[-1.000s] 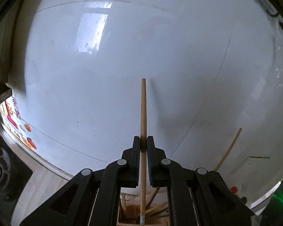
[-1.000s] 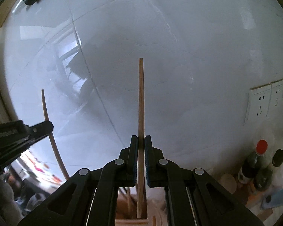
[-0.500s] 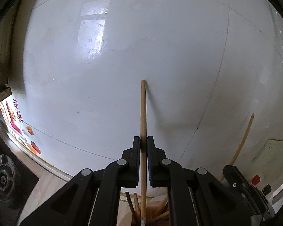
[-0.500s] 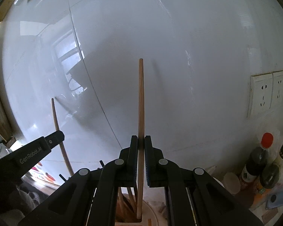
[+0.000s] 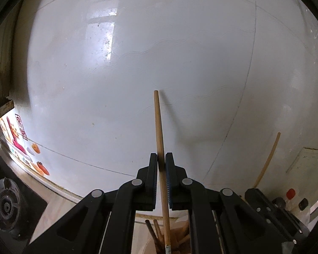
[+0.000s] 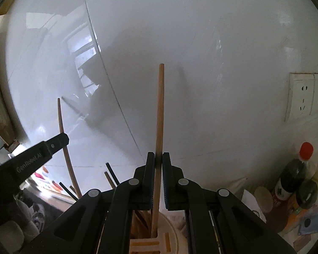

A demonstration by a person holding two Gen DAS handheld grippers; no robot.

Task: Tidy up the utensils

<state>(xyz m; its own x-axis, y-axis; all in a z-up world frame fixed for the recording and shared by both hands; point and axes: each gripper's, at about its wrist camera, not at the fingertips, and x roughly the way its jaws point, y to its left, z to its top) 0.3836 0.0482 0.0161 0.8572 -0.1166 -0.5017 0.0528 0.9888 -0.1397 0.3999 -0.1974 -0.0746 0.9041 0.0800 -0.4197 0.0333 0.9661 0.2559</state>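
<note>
Left claw (image 5: 161, 158): jaws pinched narrow on a wooden chopstick (image 5: 159, 127), gripped low on the shaft. The stick stands near upright, leaning slightly. Its lower end reaches down into the utensil holder (image 5: 180, 236) below the claw, among other sticks already standing there.

Right claw (image 6: 158, 157): jaws likewise clamped narrow on a second chopstick (image 6: 160, 110), upright, with its lower tip inside the slotted cream holder (image 6: 146, 243).

From the right wrist view, the left claw comes in from the left edge, its stick curving up past it. Loose dark chopsticks (image 6: 111, 172) lean out of the holder between the two claws.

Surroundings: white tiled wall (image 5: 180, 63) behind both; gas burner (image 5: 4, 199) lower left; wall sockets (image 6: 305, 97) and sauce bottles (image 6: 292, 175) on the table at right.
</note>
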